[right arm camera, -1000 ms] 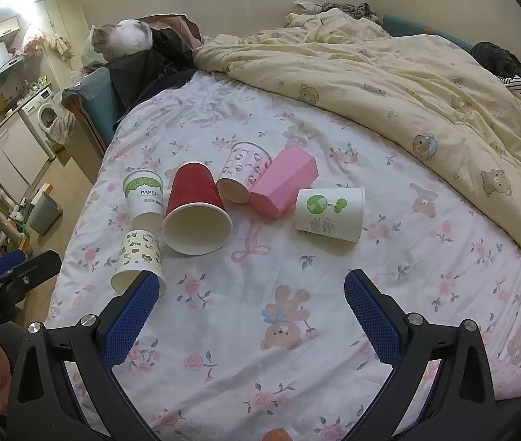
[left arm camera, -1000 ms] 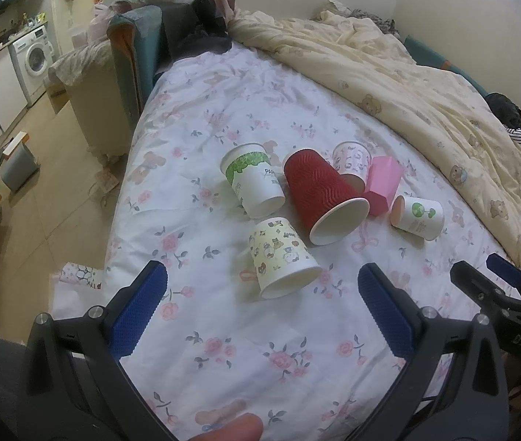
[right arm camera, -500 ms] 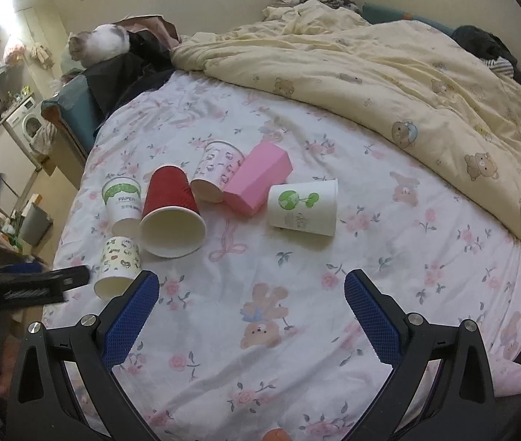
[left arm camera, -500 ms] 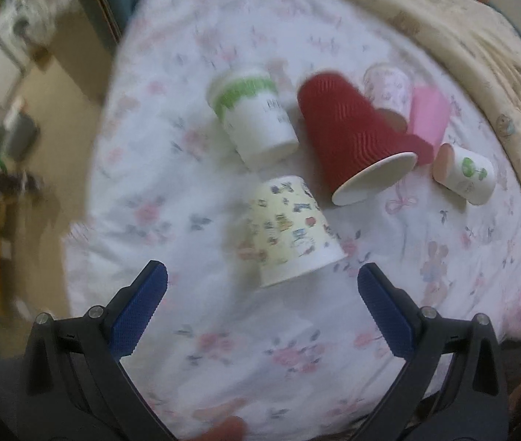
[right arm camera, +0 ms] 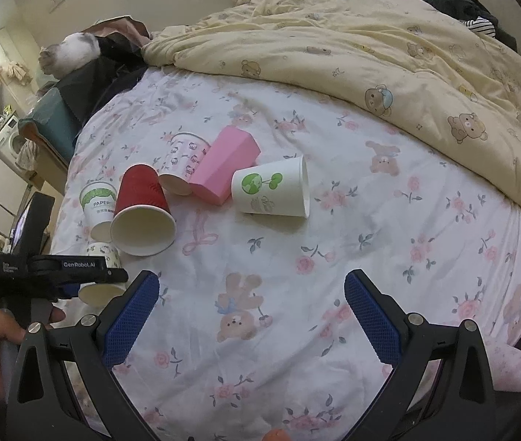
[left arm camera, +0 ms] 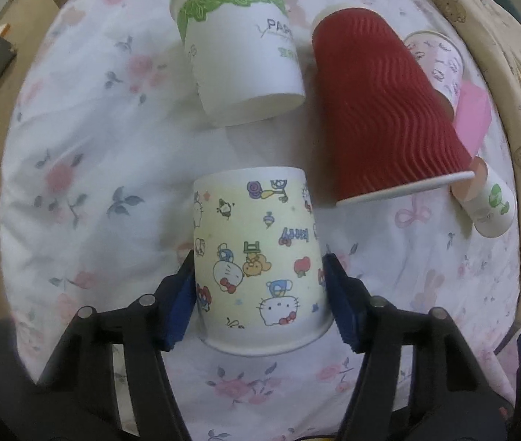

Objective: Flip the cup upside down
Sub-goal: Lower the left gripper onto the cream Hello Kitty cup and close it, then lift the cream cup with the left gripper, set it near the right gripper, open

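A yellow cartoon-print paper cup [left arm camera: 260,257] lies on its side on the flowered bed sheet, mouth toward me. My left gripper [left arm camera: 260,294] has its blue pads against both sides of this cup near the rim. In the right wrist view the same cup [right arm camera: 100,272] shows under the left gripper [right arm camera: 62,268] at the far left. My right gripper [right arm camera: 251,312] is open and empty above bare sheet.
Other cups lie on their sides: a green-banded white cup [left arm camera: 242,55], a red ribbed cup [left arm camera: 385,110], a pink-print cup [left arm camera: 440,58], a pink box-shaped cup [right arm camera: 225,165] and a green-tree cup [right arm camera: 275,191]. A yellow duvet [right arm camera: 407,55] covers the far right. The bed edge is at left.
My left gripper moved forward and down to the cartoon cup and closed its pads on the cup's sides. My right gripper shifted only slightly.
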`<state>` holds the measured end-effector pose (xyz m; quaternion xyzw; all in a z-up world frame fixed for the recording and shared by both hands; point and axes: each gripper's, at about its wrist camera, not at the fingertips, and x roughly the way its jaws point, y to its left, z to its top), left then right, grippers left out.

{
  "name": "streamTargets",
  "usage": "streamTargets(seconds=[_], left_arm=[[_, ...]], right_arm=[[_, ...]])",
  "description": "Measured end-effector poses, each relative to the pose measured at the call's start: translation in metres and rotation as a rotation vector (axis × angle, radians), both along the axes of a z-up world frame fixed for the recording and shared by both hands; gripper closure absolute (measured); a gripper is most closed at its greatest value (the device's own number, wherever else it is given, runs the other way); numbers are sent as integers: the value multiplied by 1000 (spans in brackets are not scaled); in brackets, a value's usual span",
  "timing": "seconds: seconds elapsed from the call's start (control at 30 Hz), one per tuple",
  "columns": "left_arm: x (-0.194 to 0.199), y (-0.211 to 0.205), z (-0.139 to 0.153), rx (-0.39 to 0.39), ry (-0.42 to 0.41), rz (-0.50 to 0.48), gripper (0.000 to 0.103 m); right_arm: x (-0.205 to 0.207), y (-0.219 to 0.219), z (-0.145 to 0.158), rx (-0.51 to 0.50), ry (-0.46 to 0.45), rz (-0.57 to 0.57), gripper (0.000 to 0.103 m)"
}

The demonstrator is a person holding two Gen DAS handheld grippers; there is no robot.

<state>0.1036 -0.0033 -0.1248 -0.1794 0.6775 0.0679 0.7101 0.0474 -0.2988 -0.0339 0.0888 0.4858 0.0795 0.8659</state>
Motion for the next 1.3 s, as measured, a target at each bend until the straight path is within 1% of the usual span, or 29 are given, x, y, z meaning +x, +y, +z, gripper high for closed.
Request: streamTargets(seconds=[0.07,0.2,0.27,0.37,0.43,0.6,0.77,0.87,0.97,1.07,1.13,1.17,1.2,1.23,1.27,1.3], left_arm=[[-6,-4,8,7,-17,-15,42],[-24,-11,27,-29,-33,-14,42],[-33,-15,35,-33,-44,-24,42],[-52,-22,38,-57,-43,-26,42],[-60,-26,37,-76,-35,-19,42],[-74,-56,31,-115,-6,-33,42],[-74,-79,16,-98,12,-67,42],[-73,-83,9,-91,27,-74,42],[-70,-84,4,-68,31,-90,41],[-70,-86,1,-65,35,-105,41],[-68,-90,2,-47,30,-122,40],[-67,-92,2,-33,33,-130,33],[-65,-94,2,-14,38,-138,18],[-65,-95,2,3,42,-145,12],[-64,-98,3,13,41,-150,8],[-60,-107,0,14,39,-156,8]], right_arm=[[1,0,0,8,4,1,0],[1,-1,4,17,-6,-1,0],[0,-1,6,20,-11,-2,0],[-1,-4,9,39,-19,-11,0],[-2,-7,10,51,-20,-19,0],[-3,-11,10,79,-8,-28,0],[-5,-14,11,80,-10,-26,0],[-5,-15,9,77,-4,-29,0],[-4,-17,9,82,2,-37,0],[-5,-15,10,69,-7,-35,0],[-4,-14,9,60,-6,-33,0],[-4,-14,8,64,-1,-33,0],[-4,-14,8,65,1,-34,0],[-3,-14,8,66,3,-34,0],[-2,-14,8,67,4,-33,0],[-3,-14,8,68,2,-32,0]])
